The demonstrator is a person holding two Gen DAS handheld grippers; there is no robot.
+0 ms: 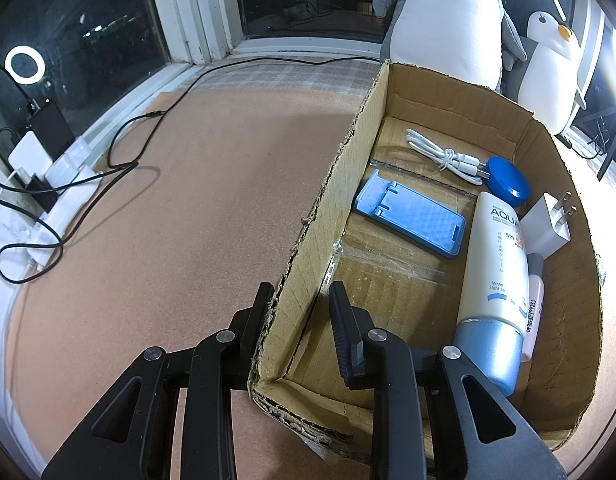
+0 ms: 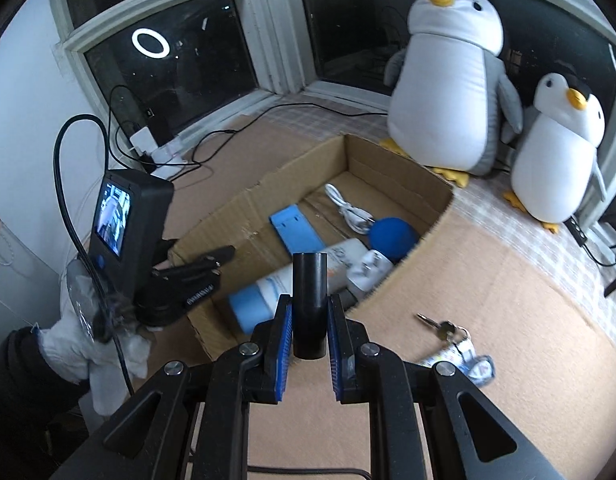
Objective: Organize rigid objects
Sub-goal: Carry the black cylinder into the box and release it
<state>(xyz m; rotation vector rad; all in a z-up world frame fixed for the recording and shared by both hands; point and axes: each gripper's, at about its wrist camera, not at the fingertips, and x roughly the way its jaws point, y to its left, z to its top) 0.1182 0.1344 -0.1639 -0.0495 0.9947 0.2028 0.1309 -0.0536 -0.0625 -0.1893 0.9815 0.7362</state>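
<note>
Right gripper (image 2: 309, 328): jaws drawn in on a black tube (image 2: 309, 300), blue pads pressing both flanks of its lower half. The tube's long axis runs straight along the fingers, toward 12 o'clock in the right wrist view, with its far end standing clear of the fingertips and overlapping the near wall of the cardboard box (image 2: 407, 264). Judgement: the tube is the piece in hand, and the box lies dead ahead at 12, so the coming move is a carry forward over that wall, then a release; the tube's axis already points into the opening. Beyond the near wall, inside the box: a white bottle with a blue cap (image 2: 292, 276), a white plug (image 2: 367, 270), a blue round tin (image 2: 391, 236), a blue phone stand (image 2: 296, 230), and a white cable (image 2: 347, 208) toward the far end. Free floor shows at the near left part of the box, at about 11 o'clock from the tube; that looks the easiest drop spot. Left gripper (image 1: 300, 304): jaws nearly closed on the left wall of the box near its near corner, one finger outside, one inside, steadying it. A set of keys (image 2: 447, 328) lies on the mat at 3 o'clock from the right gripper, outside the box, not yet sorted. The right hand is the nearer to it.
</note>
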